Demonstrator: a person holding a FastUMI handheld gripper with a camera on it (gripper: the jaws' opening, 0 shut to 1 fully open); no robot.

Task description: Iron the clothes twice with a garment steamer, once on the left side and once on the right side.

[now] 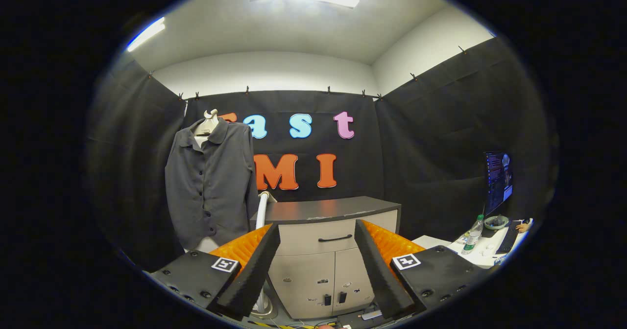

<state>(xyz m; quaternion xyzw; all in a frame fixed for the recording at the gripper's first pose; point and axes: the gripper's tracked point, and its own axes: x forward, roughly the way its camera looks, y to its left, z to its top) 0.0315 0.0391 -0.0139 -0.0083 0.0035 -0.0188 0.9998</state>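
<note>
Hanging upright from a pale hanger (209, 121) against the black booth wall, the dark grey button-front shirt (210, 187) faces the camera with its long axis running top to bottom, collar up and hem down. It hangs beyond the claw's left finger, just beside the left end of a cabinet (328, 255). Its row of buttons runs down the middle, and both sleeves drop along its sides.

A white tube (262, 211) rises close by the shirt's lower right edge, between the shirt and the cabinet; its foot seems to stand on a round base on the floor behind the left finger. Whether this is the garment steamer's pole I cannot tell for sure.

The claw (317, 270) is spread wide, fingers well apart, with nothing held between them. The cabinet, with a dark top, one drawer with a dark handle and two doors below, shows in the gap between the fingers.

Open room lies in front of the shirt, and the black cloth closes in just behind it and to its left side. Well off beyond the right finger, a white counter (441, 243) carries a clear bottle (473, 234), a bowl (495, 222), a keyboard (508, 237) and a lit monitor (497, 180); a hand rests at the keyboard's far end.
</note>
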